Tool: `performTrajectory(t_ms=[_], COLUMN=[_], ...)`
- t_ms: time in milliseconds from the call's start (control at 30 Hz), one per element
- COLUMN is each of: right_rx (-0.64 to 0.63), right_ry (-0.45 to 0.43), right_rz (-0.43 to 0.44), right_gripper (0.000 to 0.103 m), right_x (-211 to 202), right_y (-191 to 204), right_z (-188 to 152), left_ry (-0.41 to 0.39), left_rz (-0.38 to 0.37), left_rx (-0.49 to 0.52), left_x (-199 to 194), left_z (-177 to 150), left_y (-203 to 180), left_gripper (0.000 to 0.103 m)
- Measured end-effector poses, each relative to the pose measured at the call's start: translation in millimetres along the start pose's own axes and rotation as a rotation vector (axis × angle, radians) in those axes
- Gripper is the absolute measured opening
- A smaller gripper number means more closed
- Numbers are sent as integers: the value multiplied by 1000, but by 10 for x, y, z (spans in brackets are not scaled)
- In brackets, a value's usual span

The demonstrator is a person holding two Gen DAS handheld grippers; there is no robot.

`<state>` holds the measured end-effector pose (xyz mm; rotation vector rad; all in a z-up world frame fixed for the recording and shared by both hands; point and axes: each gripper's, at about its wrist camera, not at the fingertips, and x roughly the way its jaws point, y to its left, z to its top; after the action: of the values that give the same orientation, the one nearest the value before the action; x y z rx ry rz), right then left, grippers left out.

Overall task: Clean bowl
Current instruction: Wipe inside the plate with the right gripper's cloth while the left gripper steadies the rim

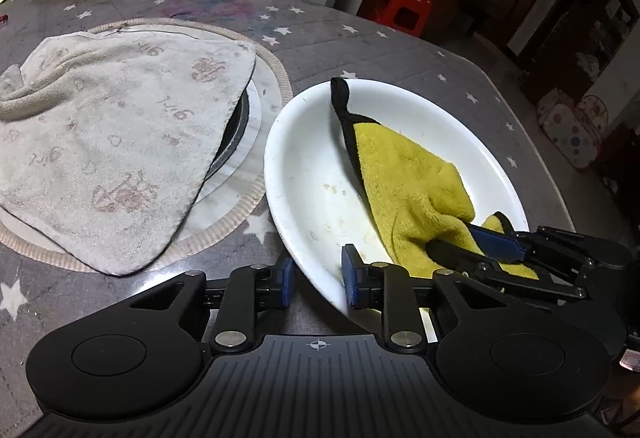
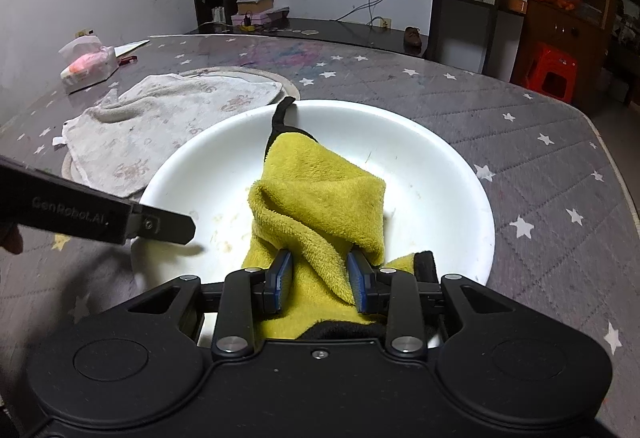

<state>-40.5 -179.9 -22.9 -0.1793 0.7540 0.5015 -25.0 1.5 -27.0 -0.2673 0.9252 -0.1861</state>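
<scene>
Fluffy yellow cloth (image 2: 320,198) pinched in right gripper (image 2: 320,280), smooth round white bowl (image 2: 440,166).

The white bowl (image 2: 432,174) looks smooth and glossy, like glazed ceramic or hard plastic, with dull smears on its floor. The yellow cloth (image 2: 320,194) is fluffy microfibre with a black fabric hem. The beige towel (image 1: 112,150) is worn, nubby terry. The grey tablecloth (image 2: 540,142) is quilted under a shiny clear cover. The right gripper (image 2: 320,280) is matt black plastic with ribbed blue pads (image 2: 362,282).
</scene>
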Motion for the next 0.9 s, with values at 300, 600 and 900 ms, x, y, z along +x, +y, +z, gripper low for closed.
performTrajectory(t_ms=[300, 600, 900], right_rx=[-3, -3, 3], right_ry=[-6, -20, -32], right_rz=[-10, -20, -64], right_gripper=[34, 34, 34], right_x=[6, 29, 166], right_y=[0, -46, -179], right_z=[22, 17, 117], left_ry=[19, 27, 16], left_rz=[-6, 5, 32], left_rx=[37, 88, 132], left_x=[21, 19, 61], left_z=[40, 38, 99], left_y=[-2, -42, -50], left_gripper=[26, 27, 27])
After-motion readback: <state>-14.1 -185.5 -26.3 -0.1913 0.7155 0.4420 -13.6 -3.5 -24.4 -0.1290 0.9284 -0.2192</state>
